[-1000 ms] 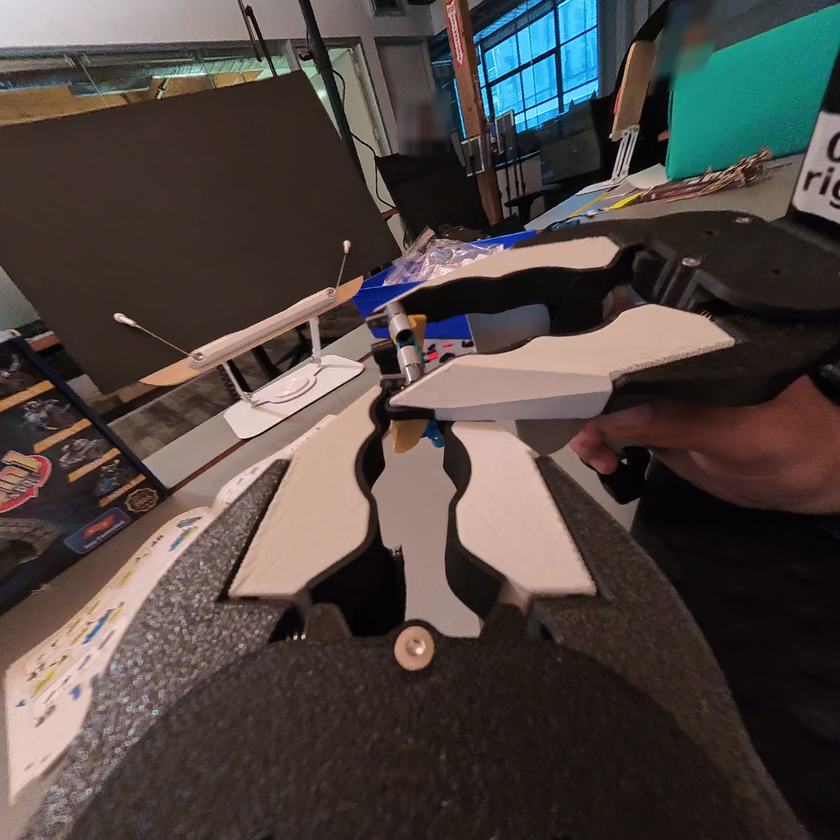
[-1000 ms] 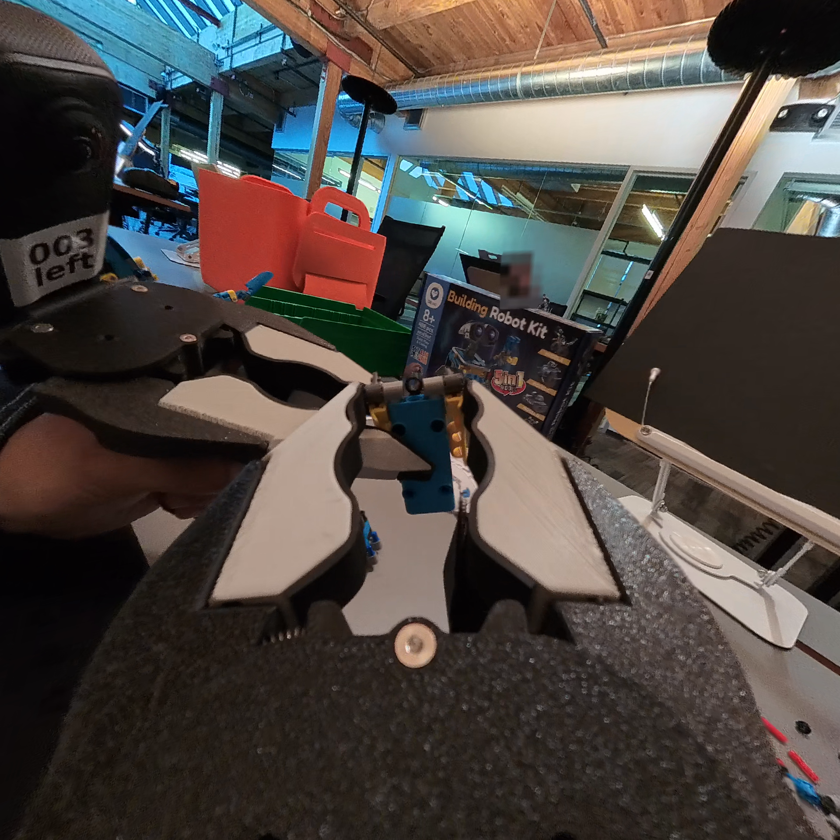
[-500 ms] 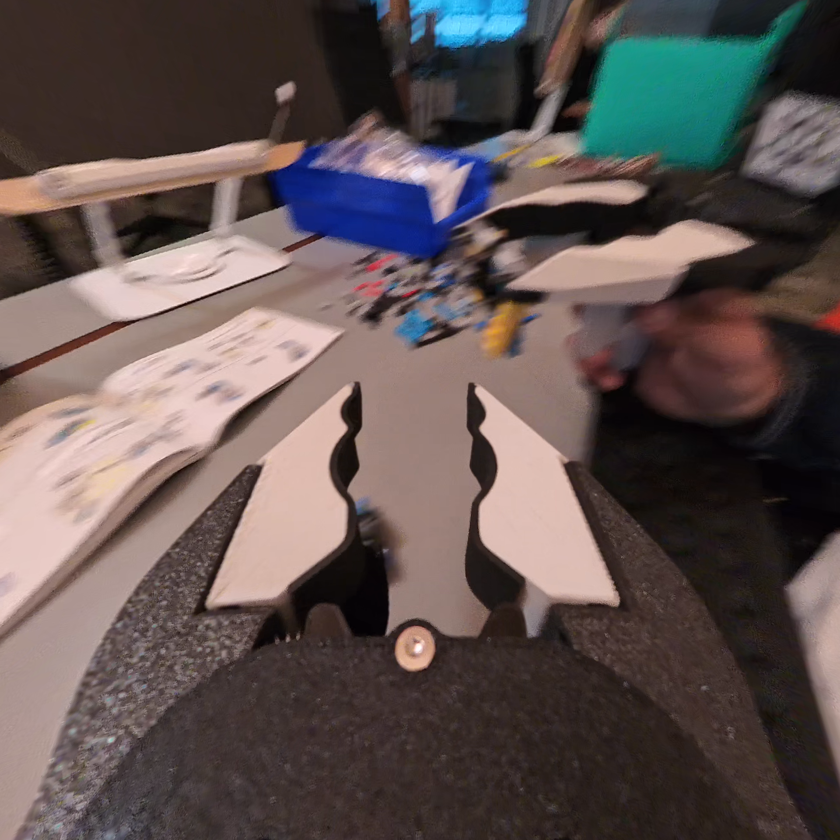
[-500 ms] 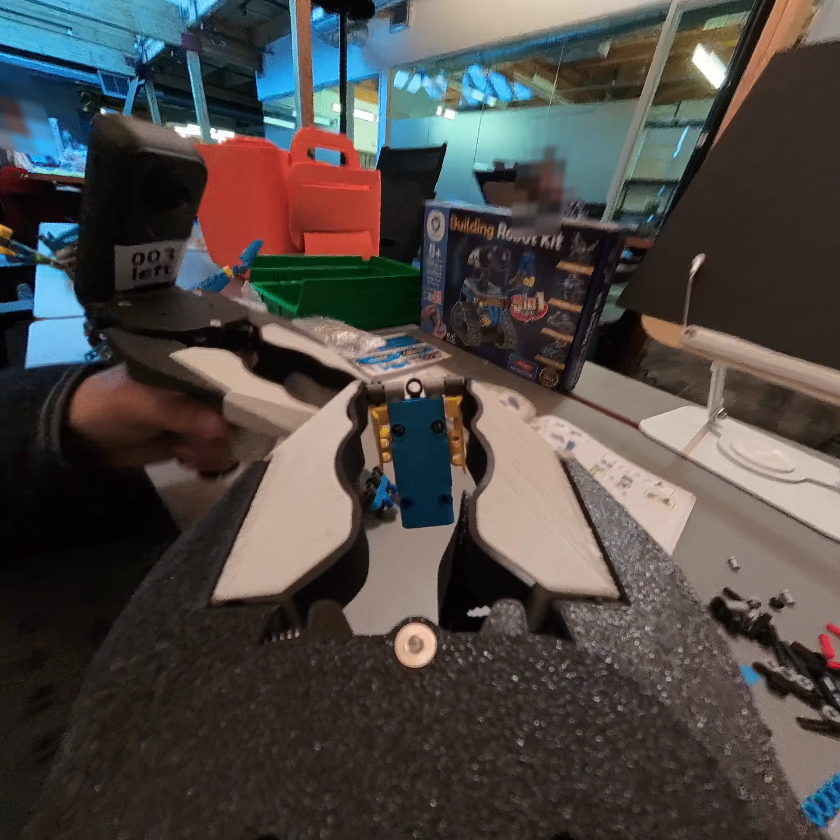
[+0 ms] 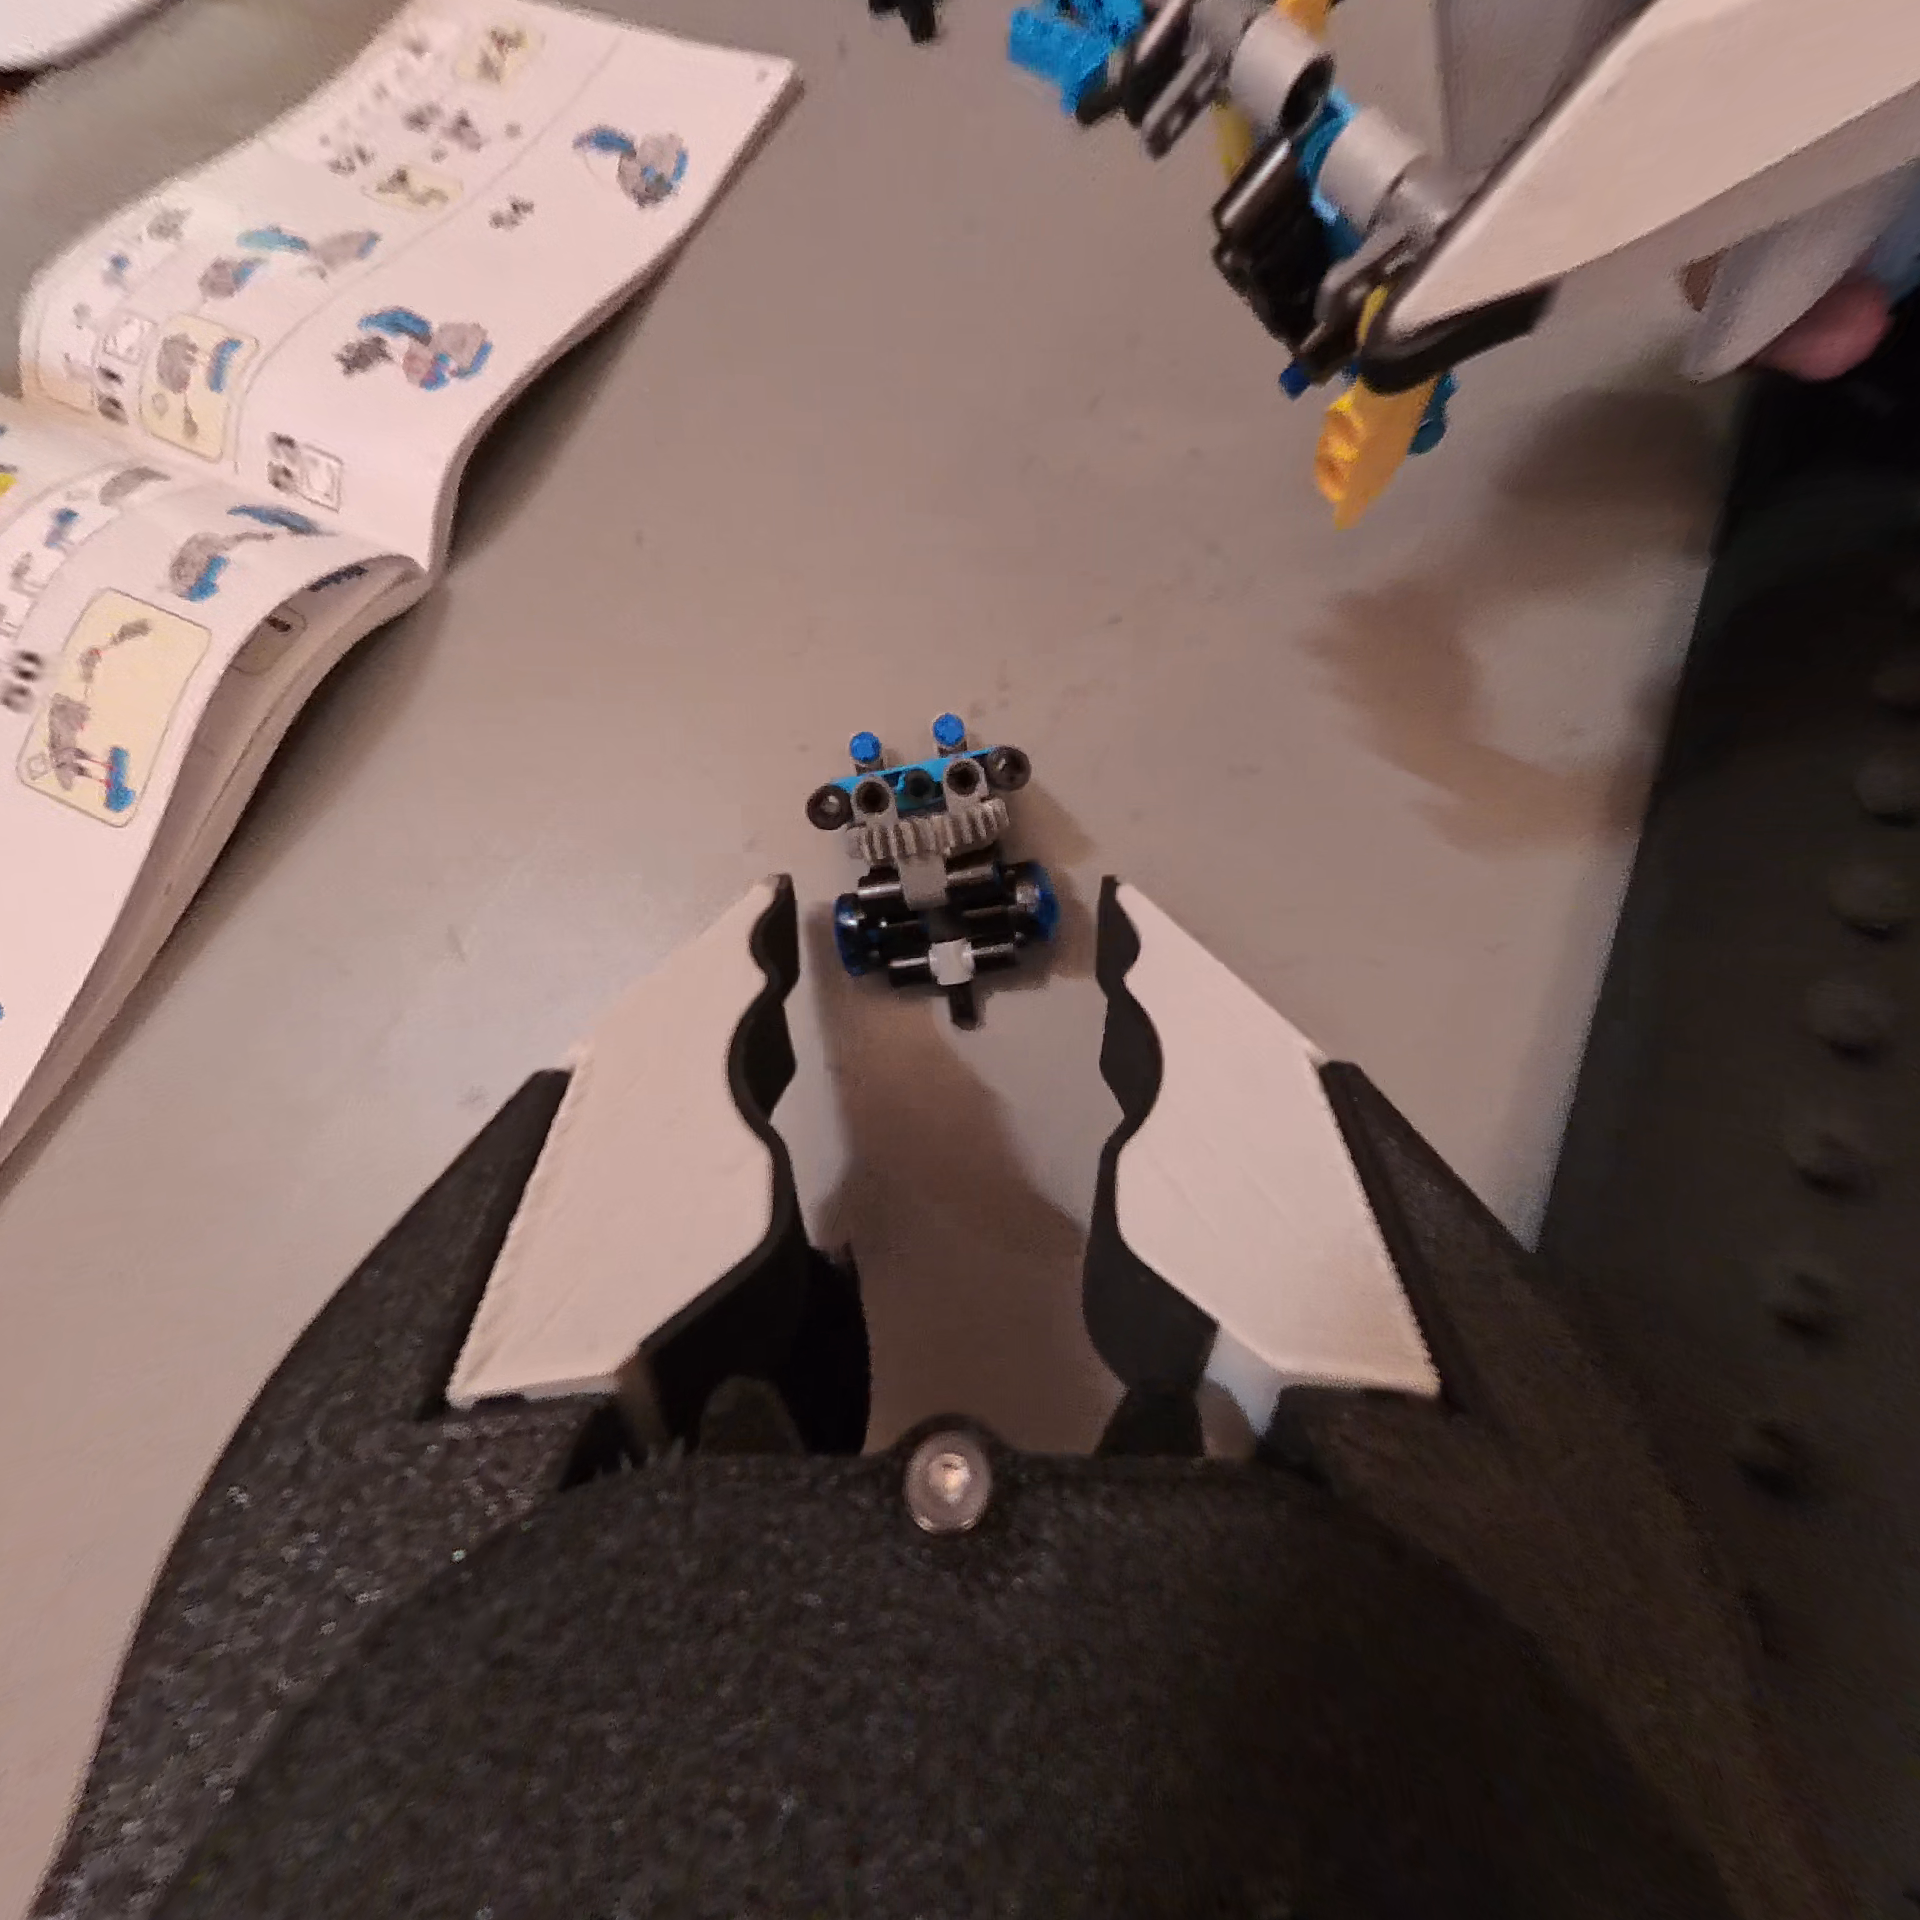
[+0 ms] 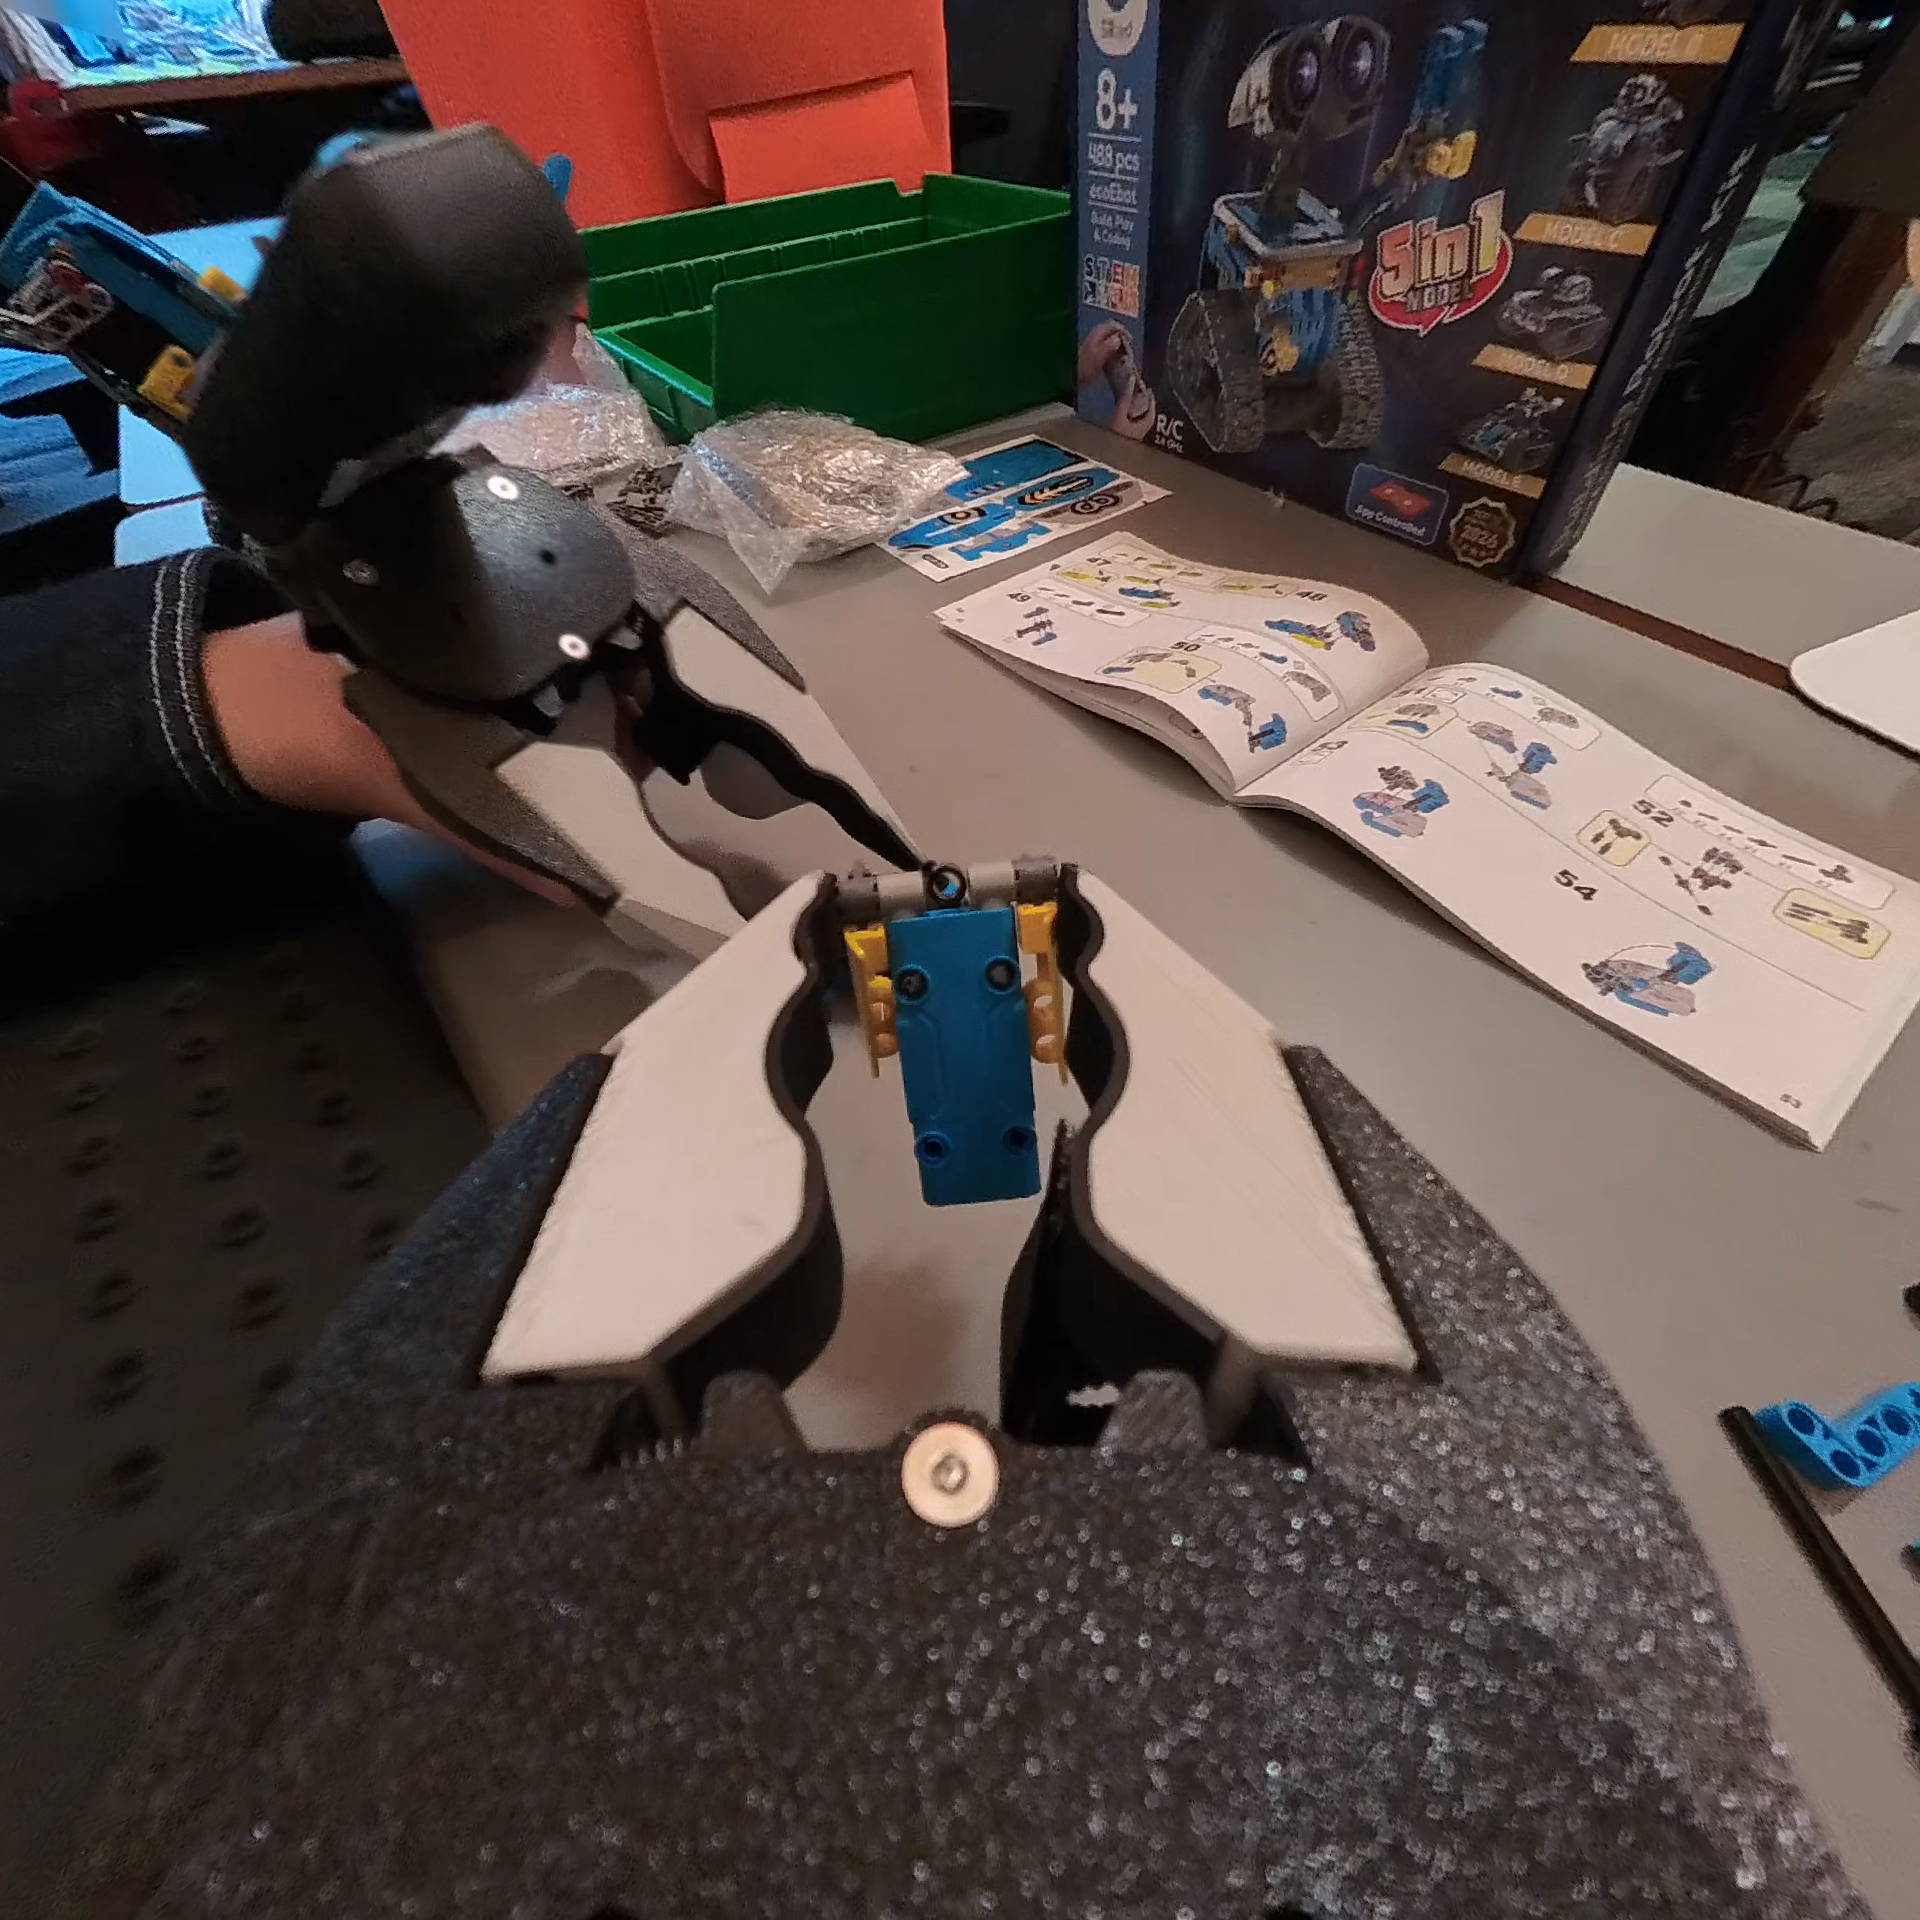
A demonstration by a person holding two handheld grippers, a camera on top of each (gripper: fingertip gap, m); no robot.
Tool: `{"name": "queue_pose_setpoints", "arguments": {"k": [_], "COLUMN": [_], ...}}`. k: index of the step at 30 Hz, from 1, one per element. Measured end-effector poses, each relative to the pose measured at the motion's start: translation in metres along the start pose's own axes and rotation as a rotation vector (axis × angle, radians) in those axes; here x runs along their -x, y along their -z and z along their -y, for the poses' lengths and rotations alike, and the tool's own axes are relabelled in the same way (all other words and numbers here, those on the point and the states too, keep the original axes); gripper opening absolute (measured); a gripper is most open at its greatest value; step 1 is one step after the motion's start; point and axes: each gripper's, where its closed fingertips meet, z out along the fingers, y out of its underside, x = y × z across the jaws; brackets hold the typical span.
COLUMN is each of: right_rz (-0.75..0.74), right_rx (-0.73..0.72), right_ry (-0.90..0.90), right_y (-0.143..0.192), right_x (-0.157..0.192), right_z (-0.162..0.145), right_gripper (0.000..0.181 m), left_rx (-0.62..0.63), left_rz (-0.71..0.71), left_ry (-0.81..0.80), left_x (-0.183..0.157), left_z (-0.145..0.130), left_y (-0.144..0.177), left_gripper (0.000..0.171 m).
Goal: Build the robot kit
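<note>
On the grey surface [image 5: 1039, 520], directly ahead of my left hand-held gripper [image 5: 945, 894], sat a small gear assembly [image 5: 930, 873] of black, grey and blue parts. My left hand-held gripper stood wide apart and held nothing; the assembly lay just beyond and between its fingertips [image 5: 774, 904], touching neither. An open instruction booklet [image 5: 312, 312] lay flat on the surface, well to the left of the assembly.

My right hand-held gripper [image 6: 951, 883] was closed on a blue and yellow block assembly [image 6: 961, 1049], gripping it by the grey crossbar at its upper end, with the blue body hanging back between the two fingers. In the left wrist view, this gripper and its load appeared at upper right, raised above the surface and blurred.

Farther back on the surface stood a dark kit box [image 6: 1403, 260], a green bin [image 6: 831, 301], clear plastic bags [image 6: 810, 478] and a sticker sheet [image 6: 1023, 504]. A loose blue angled beam [image 6: 1849, 1439] lay to the right.
</note>
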Motion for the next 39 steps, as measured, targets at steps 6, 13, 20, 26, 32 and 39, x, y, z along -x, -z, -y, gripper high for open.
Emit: {"name": "queue_pose_setpoints", "arguments": {"k": [6, 13, 20, 26, 32, 39], "right_rz": [0.071, 0.073, 0.083, 0.338, 0.508, 0.532], "right_rx": [0.06, 0.138, 0.333, 0.572, 0.72, 0.854], "right_ry": [0.038, 0.411, 0.782, 0.757, 0.635, 0.658], "right_y": [-0.007, -0.009, -0.014, -0.009, -0.013, -0.023], "right_x": [0.011, 0.022, 0.029, 0.04, 0.043, 0.037], "right_z": [-0.009, -0.025, -0.049, -0.049, -0.045, -0.059], "right_gripper": [0.042, 0.041, 0.042, 0.041, 0.041, 0.041], "left_rx": [0.029, -0.065, -0.059, -0.017, -0.018, -0.015], "left_rz": [0.005, 0.147, -0.063, -0.156, -0.185, -0.2], "left_ry": [-0.059, -0.302, -0.315, -0.32, -0.288, -0.27], "left_x": [-0.002, 0.0, -0.036, -0.052, -0.052, -0.052], "left_z": [0.001, 0.019, 0.01, 0.001, 0.001, 0.0], "left_y": [-0.005, 0.008, 0.007, 0.0, -0.001, -0.002], "left_gripper": [0.044, 0.044, 0.043, 0.043, 0.043, 0.043]}}
